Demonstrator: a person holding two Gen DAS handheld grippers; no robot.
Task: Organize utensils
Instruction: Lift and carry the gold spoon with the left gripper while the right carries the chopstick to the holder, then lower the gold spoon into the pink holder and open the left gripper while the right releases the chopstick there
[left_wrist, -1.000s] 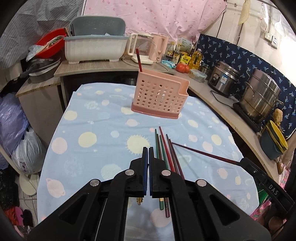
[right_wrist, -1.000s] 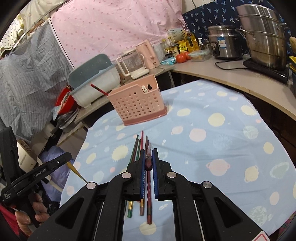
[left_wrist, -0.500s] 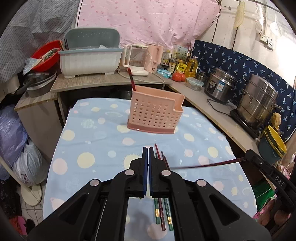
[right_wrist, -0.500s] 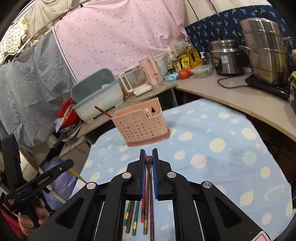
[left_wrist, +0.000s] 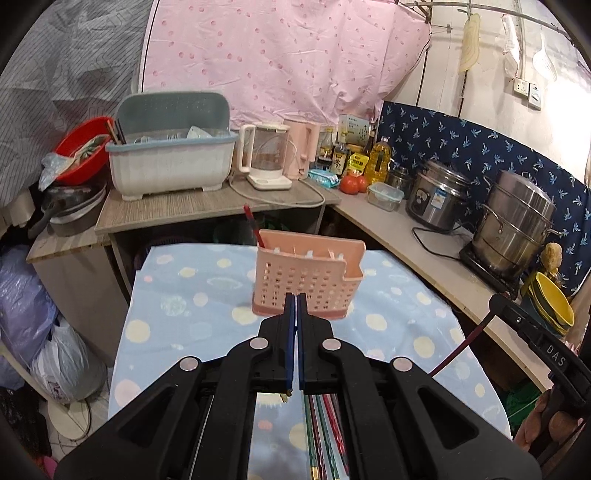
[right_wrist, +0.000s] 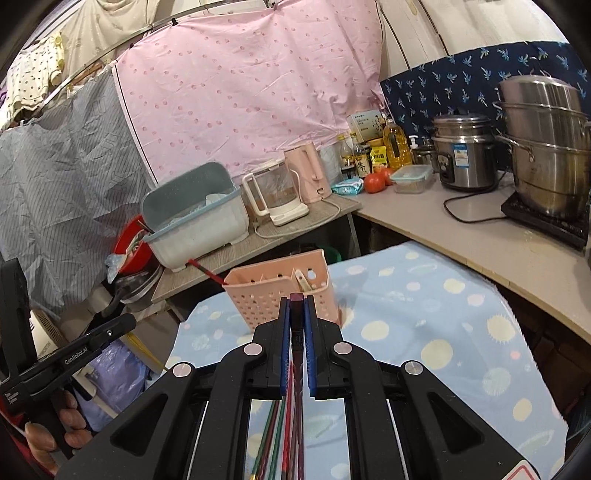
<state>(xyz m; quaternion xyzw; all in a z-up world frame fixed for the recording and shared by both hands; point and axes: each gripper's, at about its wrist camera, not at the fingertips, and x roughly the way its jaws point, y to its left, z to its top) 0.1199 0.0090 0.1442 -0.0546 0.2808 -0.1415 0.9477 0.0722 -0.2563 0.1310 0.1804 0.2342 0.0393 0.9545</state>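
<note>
A pink perforated utensil basket (left_wrist: 306, 282) stands on the blue dotted tablecloth (left_wrist: 184, 295), with one red chopstick (left_wrist: 253, 230) leaning out of its left end. It also shows in the right wrist view (right_wrist: 275, 291). My right gripper (right_wrist: 295, 306) is shut on a dark red chopstick (right_wrist: 296, 332), raised above the cloth; that chopstick shows in the left wrist view (left_wrist: 461, 345). My left gripper (left_wrist: 294, 306) is shut, with a thin yellowish chopstick tip (left_wrist: 284, 396) poking out below its fingers. Several green and red chopsticks (left_wrist: 325, 432) lie on the cloth beneath both grippers.
A grey dish rack (left_wrist: 173, 166), a glass kettle (left_wrist: 266, 157), bottles and tomatoes (left_wrist: 352, 182) stand on the back counter. A rice cooker (left_wrist: 437, 199) and a steel steamer pot (left_wrist: 515, 230) stand on the right counter (left_wrist: 424, 243). Bags sit on the floor at left.
Both grippers have lifted and tilted up, so the basket now sits just past the fingertips. The right gripper has raised the dark red chopstick off the pile.
</note>
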